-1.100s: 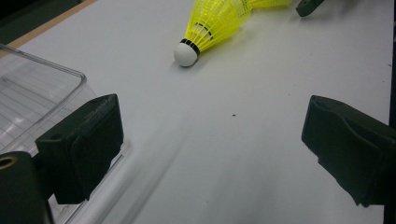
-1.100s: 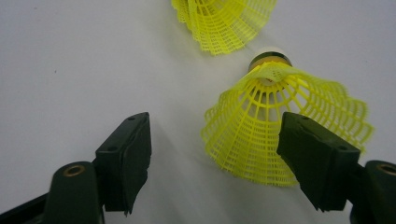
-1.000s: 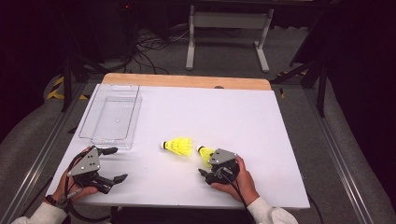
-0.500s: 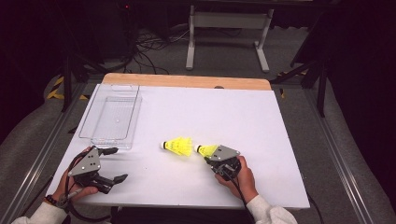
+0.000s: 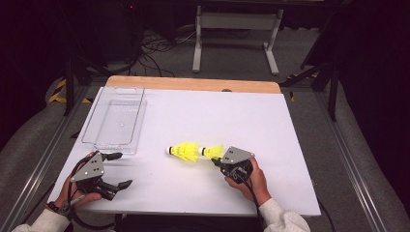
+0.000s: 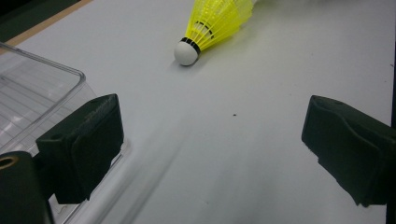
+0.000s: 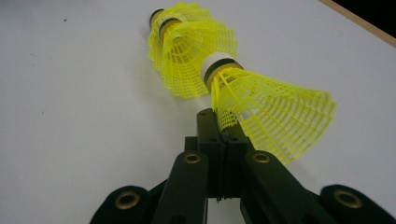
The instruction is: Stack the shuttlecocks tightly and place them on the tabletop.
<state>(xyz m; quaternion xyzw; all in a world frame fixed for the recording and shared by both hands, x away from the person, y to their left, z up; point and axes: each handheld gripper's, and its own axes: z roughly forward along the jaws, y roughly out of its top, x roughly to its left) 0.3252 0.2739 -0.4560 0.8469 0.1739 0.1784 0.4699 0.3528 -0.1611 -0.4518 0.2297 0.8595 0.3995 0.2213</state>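
Observation:
Two yellow shuttlecocks lie end to end on the white table (image 5: pixel 241 116). The right shuttlecock (image 5: pixel 212 152) (image 7: pixel 271 112) has its skirt edge pinched between the jaws of my right gripper (image 5: pixel 216 162) (image 7: pixel 220 125), which is shut on it. The left shuttlecock (image 5: pixel 185 151) (image 7: pixel 187 51) lies free just beyond, its white cork pointing left (image 6: pixel 187 51). My left gripper (image 5: pixel 119 170) (image 6: pixel 210 140) rests near the table's front left corner, jaws wide open with nothing between them.
A clear plastic tray (image 5: pixel 116 121) (image 6: pixel 32 88) stands at the left of the table, just beyond my left gripper. A wooden strip (image 5: pixel 193 83) runs along the far edge. Cables and a metal stand are on the floor beyond.
My right gripper has closed its jaws on the right shuttlecock's skirt and shifted slightly. The left gripper has stayed put.

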